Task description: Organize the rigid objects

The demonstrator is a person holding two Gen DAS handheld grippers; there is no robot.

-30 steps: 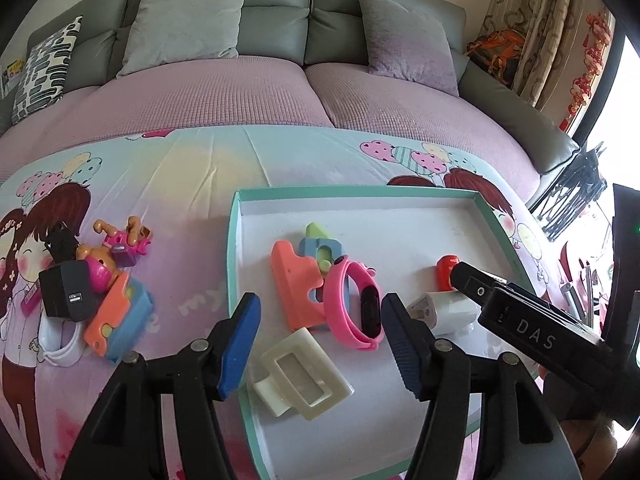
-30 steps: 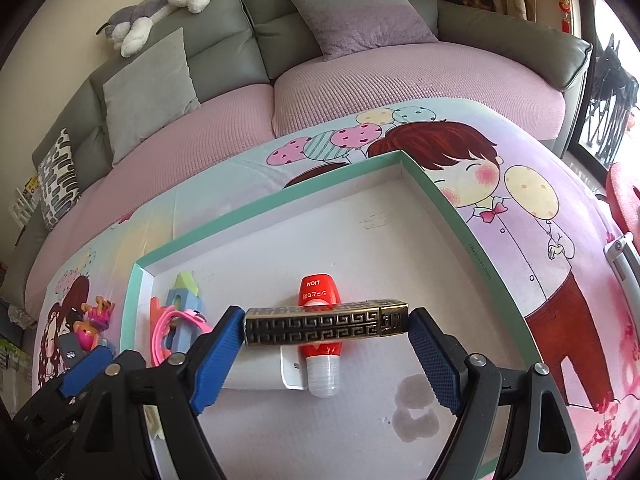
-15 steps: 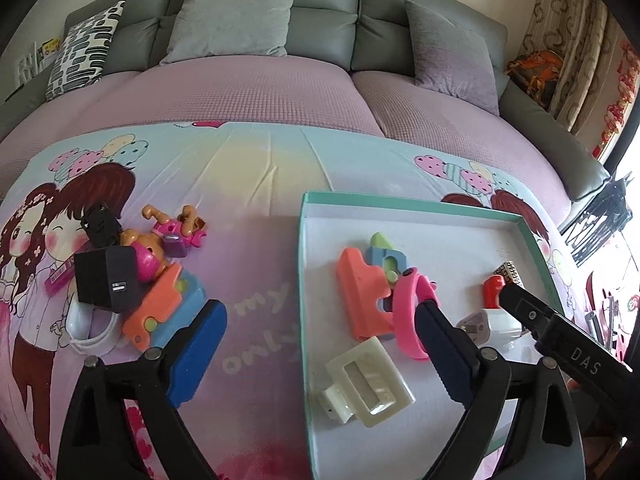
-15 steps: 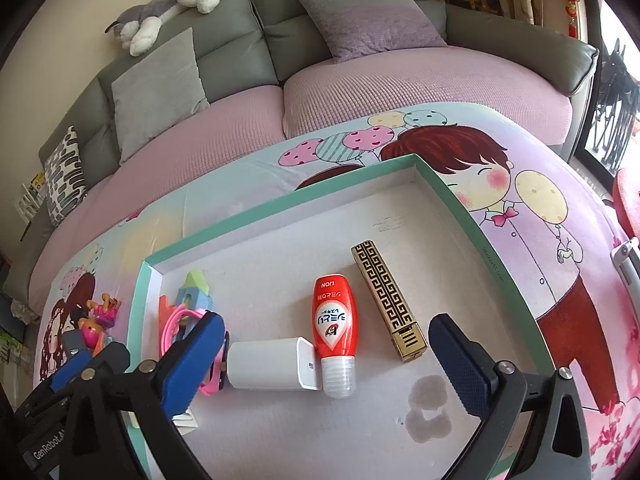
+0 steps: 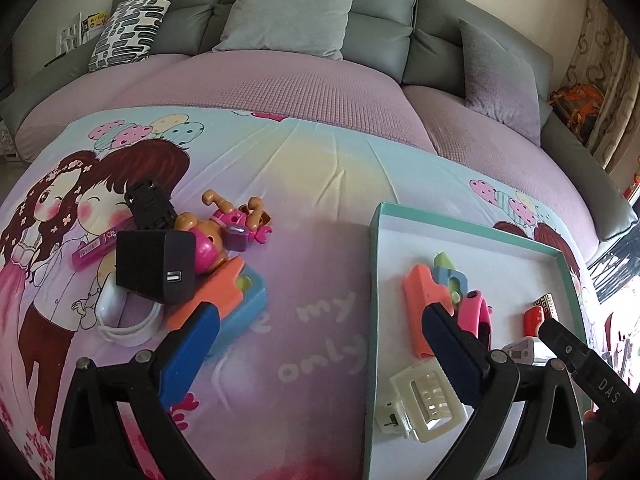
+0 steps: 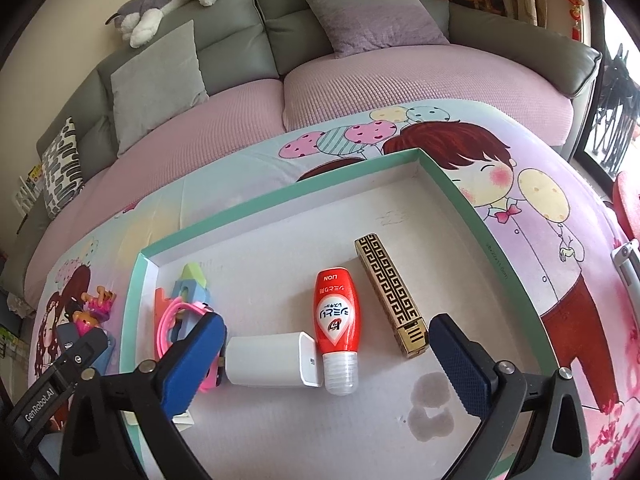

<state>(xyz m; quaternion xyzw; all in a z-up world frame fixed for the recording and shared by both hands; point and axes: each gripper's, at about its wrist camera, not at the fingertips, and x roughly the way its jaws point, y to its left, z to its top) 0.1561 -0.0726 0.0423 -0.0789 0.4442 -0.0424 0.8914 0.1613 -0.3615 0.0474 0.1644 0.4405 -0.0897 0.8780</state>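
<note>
A teal-rimmed white tray (image 6: 280, 200) (image 5: 374, 280) lies on the cartoon-print cloth. In it lie a gold patterned bar (image 6: 390, 294), a red bottle (image 6: 335, 320), a white charger (image 6: 272, 360), a pink band (image 6: 174, 320) (image 5: 476, 316), an orange and blue toy (image 5: 424, 300) and a cream clip (image 5: 426, 406). My right gripper (image 6: 324, 364) is open and empty above the tray's near part. My left gripper (image 5: 320, 348) is open and empty over the cloth, left of the tray. A pile with a black charger (image 5: 154, 266), pink figure (image 5: 224, 236) and orange-blue toy (image 5: 228, 292) lies left.
A white band (image 5: 124, 320) and a pink stick (image 5: 94, 254) lie by the pile. A grey sofa with cushions (image 5: 288, 8) runs along the back. A plush toy (image 6: 168, 4) lies on its backrest. A dark stain (image 6: 430, 404) marks the tray floor.
My right gripper has opened and let the gold bar go; it now lies in the tray beside the red bottle. My left gripper has swung left from over the tray toward the pile.
</note>
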